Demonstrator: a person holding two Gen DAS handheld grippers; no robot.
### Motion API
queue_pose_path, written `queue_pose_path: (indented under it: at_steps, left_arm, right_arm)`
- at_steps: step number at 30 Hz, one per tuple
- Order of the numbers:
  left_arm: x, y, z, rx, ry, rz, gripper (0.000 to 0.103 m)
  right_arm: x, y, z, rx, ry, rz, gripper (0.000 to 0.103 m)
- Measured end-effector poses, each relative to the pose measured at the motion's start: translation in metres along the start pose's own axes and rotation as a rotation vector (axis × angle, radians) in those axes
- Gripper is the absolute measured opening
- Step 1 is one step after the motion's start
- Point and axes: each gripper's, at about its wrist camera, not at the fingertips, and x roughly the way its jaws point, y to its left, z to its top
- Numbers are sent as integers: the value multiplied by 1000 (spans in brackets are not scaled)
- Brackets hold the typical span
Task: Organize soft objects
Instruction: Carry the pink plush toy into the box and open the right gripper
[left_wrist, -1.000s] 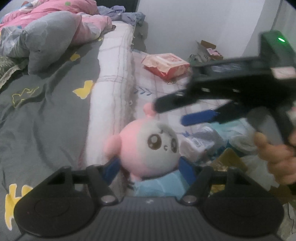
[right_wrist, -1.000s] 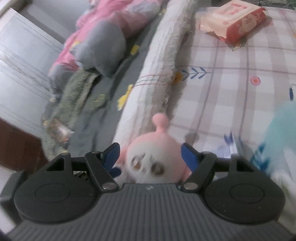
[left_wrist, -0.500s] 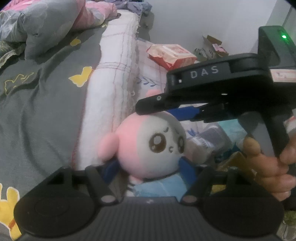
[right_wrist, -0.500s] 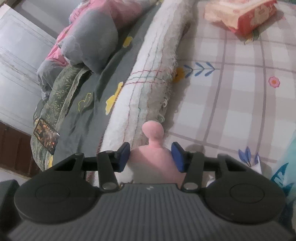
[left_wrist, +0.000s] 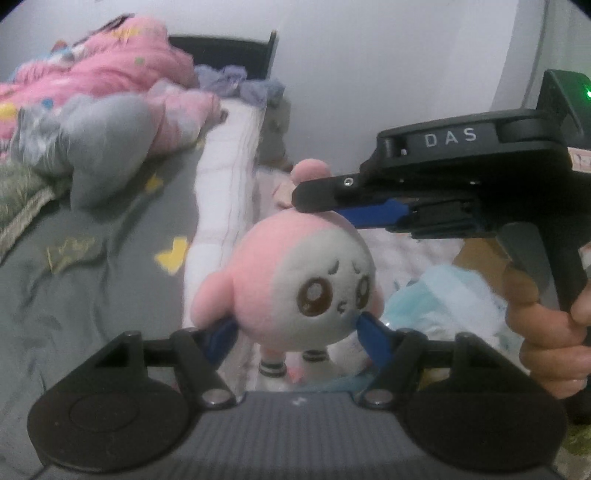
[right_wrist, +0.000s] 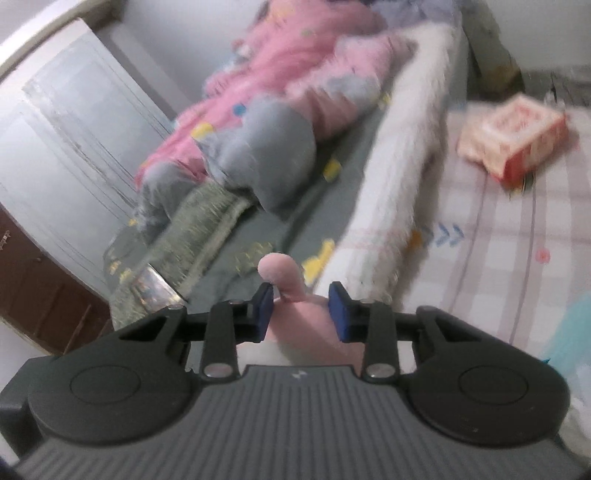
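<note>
A grey bed (left_wrist: 85, 295) is carrying a pink quilt (left_wrist: 110, 74) at ten o'clock; beside it, a checked mat (right_wrist: 517, 236) is bearing a red-and-white packet (right_wrist: 513, 136) at two o'clock.

Pink plush toy (left_wrist: 295, 280) dead center – left gripper (left_wrist: 291, 334) squeezing its sides, right gripper (left_wrist: 325, 203) clamping down from 2 o'clock.

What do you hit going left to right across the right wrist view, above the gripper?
White wardrobe door → pink quilt → white folded blanket edge → red-and-white pack on the checked sheet.
</note>
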Motion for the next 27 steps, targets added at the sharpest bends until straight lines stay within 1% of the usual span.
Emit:
queue_pose_path:
  at_steps: [3, 8, 12, 15, 18, 21, 23, 27]
  left_arm:
    - [-12, -14, 8, 20, -31, -19, 72]
    - [-24, -49, 22, 82, -63, -85, 72]
    - [-21, -89, 31, 138, -63, -176, 72]
    - [-12, -123, 35, 176, -50, -250, 72]
    - [4, -165, 35, 212, -19, -327, 72]
    - [27, -207, 34, 242, 42, -399, 72]
    - [43, -234, 34, 267, 86, -434, 72]
    - [72, -289, 24, 337, 165, -465, 72]
  right_arm:
    - [-27, 6, 4, -17, -47, 14, 28]
    - [-80, 7, 7, -45, -123, 6, 27]
    - [-134, -9, 5, -25, -191, -28, 27]
    - [-178, -28, 1, -6, -234, -89, 27]
    - [-223, -55, -5, 32, -271, -166, 27]
    - [-259, -87, -14, 85, -293, -232, 27]
    - [-282, -113, -22, 134, -307, -270, 27]
    - [-321, -162, -45, 221, -329, -332, 27]
